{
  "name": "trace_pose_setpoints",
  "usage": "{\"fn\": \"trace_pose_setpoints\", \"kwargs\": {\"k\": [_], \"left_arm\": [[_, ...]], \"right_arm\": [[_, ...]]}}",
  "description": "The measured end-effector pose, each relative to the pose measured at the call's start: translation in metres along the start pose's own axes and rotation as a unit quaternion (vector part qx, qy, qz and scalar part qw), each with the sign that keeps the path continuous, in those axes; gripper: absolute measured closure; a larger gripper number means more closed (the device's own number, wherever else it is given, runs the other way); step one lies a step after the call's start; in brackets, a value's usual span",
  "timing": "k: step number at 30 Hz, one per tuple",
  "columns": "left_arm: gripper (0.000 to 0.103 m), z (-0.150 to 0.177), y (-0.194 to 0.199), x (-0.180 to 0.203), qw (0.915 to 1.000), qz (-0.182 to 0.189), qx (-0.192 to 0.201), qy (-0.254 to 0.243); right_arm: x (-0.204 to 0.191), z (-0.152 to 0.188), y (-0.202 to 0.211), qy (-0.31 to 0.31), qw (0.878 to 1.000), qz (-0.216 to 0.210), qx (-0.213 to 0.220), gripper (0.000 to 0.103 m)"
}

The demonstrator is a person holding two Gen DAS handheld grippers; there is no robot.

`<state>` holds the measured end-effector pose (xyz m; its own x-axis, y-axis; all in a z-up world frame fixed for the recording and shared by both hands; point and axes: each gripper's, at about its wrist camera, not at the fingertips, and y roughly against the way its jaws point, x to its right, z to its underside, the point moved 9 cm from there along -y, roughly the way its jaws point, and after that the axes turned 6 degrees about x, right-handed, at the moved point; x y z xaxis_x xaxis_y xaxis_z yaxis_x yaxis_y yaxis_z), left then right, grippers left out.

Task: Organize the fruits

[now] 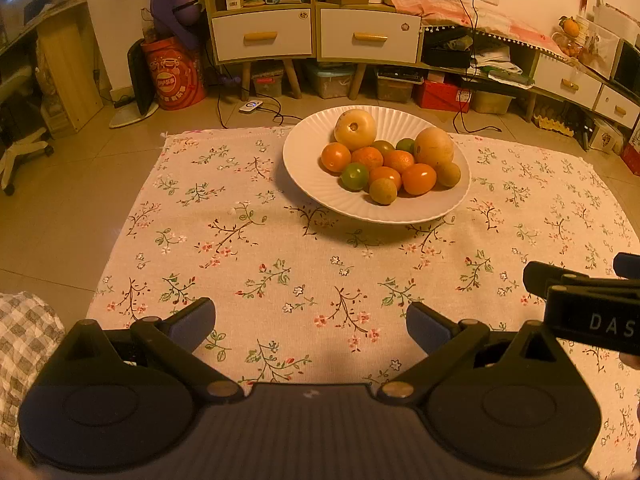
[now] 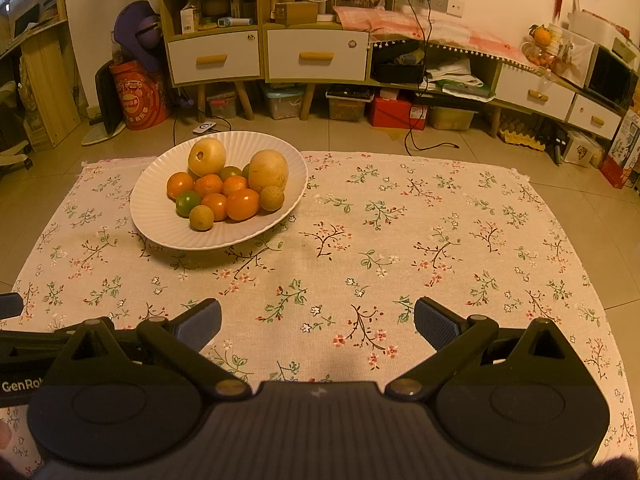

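Note:
A white ribbed plate (image 1: 308, 168) (image 2: 160, 224) stands on the floral cloth and holds a heap of fruit: two large pale yellow fruits (image 1: 355, 129) (image 2: 268, 170), several oranges (image 1: 418, 178) (image 2: 242, 204) and several small green and yellow-green fruits (image 1: 354, 176) (image 2: 188, 203). My left gripper (image 1: 311, 326) is open and empty, low over the cloth well in front of the plate. My right gripper (image 2: 318, 326) is open and empty, to the right of the left one; the plate lies ahead to its left. The right gripper also shows at the left wrist view's right edge (image 1: 576, 296).
The floral cloth (image 1: 280, 272) (image 2: 400, 240) lies on a tiled floor. Behind it stand low cabinets with white drawers (image 1: 368, 34) (image 2: 316, 56), a red drum (image 1: 174, 74), storage boxes and cables. A checked fabric (image 1: 24, 332) lies at my near left.

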<state>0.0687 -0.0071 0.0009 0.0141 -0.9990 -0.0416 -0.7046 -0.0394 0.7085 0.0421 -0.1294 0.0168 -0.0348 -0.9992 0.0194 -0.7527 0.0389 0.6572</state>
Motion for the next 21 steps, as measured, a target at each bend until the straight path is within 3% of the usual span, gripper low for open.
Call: {"fn": "trace_pose_setpoints", "kwargs": {"k": [21], "left_arm": [[0.006, 0.0038, -0.0011, -0.0026, 1.0, -0.001, -0.005, -0.003]], "right_arm": [[-0.0006, 0.0033, -0.0021, 0.003, 1.0, 0.0, -0.003, 0.0]]}}
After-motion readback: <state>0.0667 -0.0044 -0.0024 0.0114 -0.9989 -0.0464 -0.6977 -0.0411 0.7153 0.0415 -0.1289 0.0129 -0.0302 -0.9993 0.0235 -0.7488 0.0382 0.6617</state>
